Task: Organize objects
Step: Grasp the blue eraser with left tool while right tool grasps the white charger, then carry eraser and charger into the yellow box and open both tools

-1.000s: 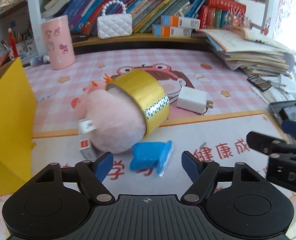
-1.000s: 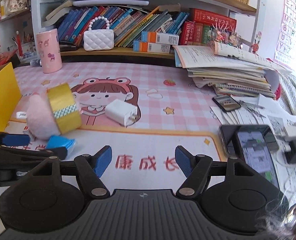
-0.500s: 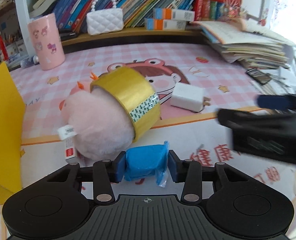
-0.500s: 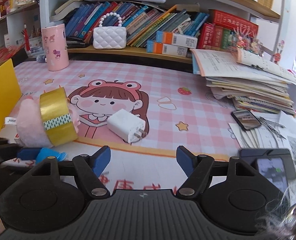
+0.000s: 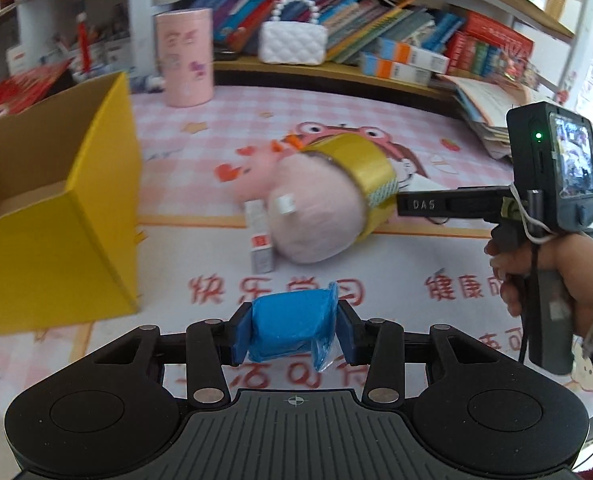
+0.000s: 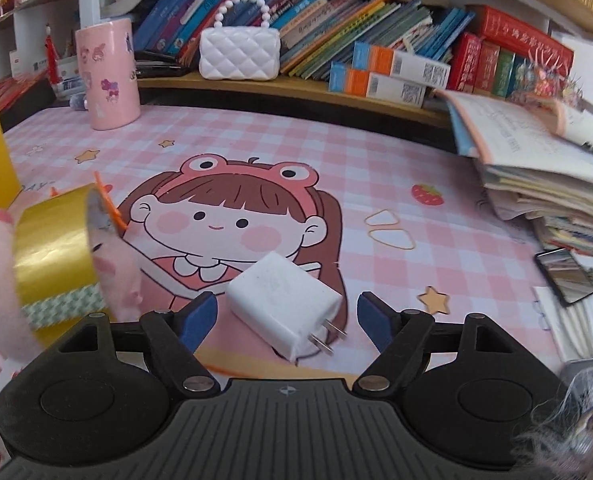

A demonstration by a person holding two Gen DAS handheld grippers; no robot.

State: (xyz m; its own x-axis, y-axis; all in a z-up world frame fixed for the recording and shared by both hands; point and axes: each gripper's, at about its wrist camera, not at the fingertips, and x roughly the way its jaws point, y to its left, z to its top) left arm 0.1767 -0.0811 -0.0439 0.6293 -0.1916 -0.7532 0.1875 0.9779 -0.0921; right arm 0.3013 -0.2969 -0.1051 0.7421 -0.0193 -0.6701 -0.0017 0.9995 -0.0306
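Over the desk [image 5: 396, 264], the left claw [image 5: 292, 330] pinches a crinkly blue packet [image 5: 290, 330] that could slip short of the yellow box [image 5: 56, 216], seen only from that wrist, while the right claw [image 6: 286, 314], empty and widening, straddles the white charger [image 6: 284, 300], whose prongs could snag.

I could read the letters "DAS" in white on the black finger arm of the right gripper [image 5: 436, 205], well beyond my left jaws and to their right. Red Chinese characters ran across the desk mat [image 5: 476, 272] just ahead of the left jaws; "快乐学习" sat directly beyond them and "健康" off to the right. The book spines and box labels on the shelf were too blurred to read.
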